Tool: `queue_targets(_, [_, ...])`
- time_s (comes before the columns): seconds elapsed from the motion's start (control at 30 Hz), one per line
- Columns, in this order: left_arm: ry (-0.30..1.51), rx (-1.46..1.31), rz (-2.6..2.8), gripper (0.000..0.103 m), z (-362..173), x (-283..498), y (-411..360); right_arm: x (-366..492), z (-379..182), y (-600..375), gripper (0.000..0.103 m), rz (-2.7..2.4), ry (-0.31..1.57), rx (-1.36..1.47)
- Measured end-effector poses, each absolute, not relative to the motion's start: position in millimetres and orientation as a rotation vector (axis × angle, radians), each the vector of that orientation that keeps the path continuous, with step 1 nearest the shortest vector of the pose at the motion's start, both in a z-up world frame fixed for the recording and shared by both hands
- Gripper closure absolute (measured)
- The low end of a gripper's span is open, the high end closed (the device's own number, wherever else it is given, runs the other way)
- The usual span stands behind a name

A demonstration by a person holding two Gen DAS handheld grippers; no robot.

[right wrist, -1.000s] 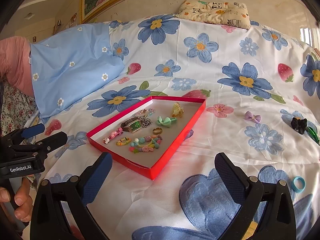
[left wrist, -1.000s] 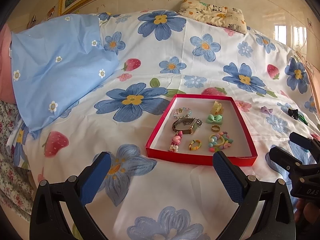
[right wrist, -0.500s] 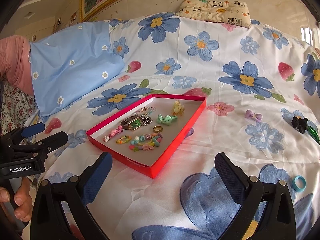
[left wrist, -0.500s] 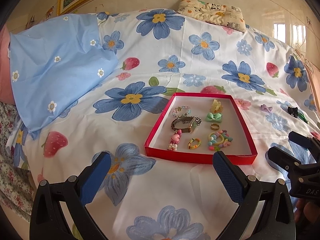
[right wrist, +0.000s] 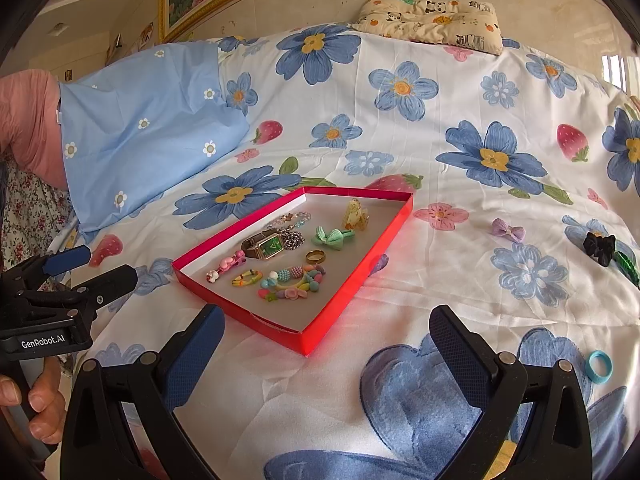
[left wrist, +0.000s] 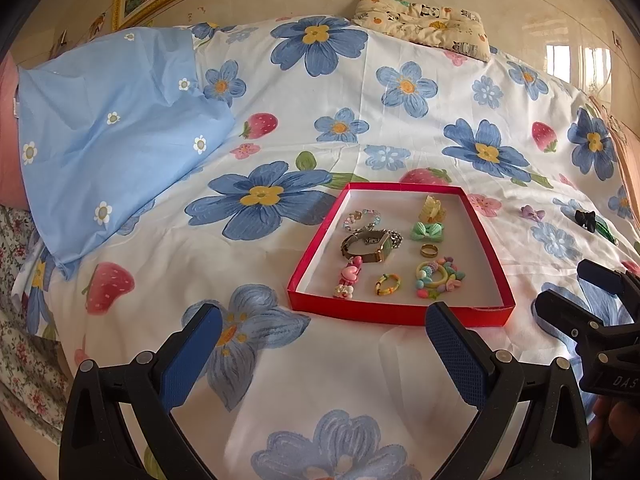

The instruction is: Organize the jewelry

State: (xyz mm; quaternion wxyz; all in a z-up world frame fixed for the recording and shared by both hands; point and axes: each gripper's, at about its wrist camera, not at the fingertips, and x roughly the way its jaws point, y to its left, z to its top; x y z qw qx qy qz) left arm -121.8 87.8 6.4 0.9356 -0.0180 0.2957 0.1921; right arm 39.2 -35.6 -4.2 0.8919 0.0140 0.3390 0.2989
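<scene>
Both the left hand-held gripper (left wrist: 320,344) and right hand-held gripper (right wrist: 324,340) are held wide open, empty, above the bed (right wrist: 460,280). Outside the red tray (right wrist: 360,268), at about 2 o'clock, a light, soft purple bow (right wrist: 508,231) is best pinched across its knot; the black bow (right wrist: 599,246) lies farther right.

I see a bed (right wrist: 400,400) covered with a white sheet printed with blue flowers and strawberries. On it lies a shallow red box (right wrist: 360,268), near the middle. To its right, apart from it, lie a purple bow (right wrist: 508,230), a black bow (right wrist: 599,245) and, nearer to me, a blue ring (right wrist: 599,367). A light blue pillow (left wrist: 108,140) lies at the left, and a small panda-print cushion (left wrist: 426,20) at the far edge.
</scene>
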Motion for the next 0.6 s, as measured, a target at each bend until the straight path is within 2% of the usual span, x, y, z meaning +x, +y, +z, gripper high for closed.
queue_targets(0.6, [0.612,-0.028,0.382,0.001,4.8,-119.2,88.6,39.4,-4.9,-35.4,0.0,0.623,0.704,0.03])
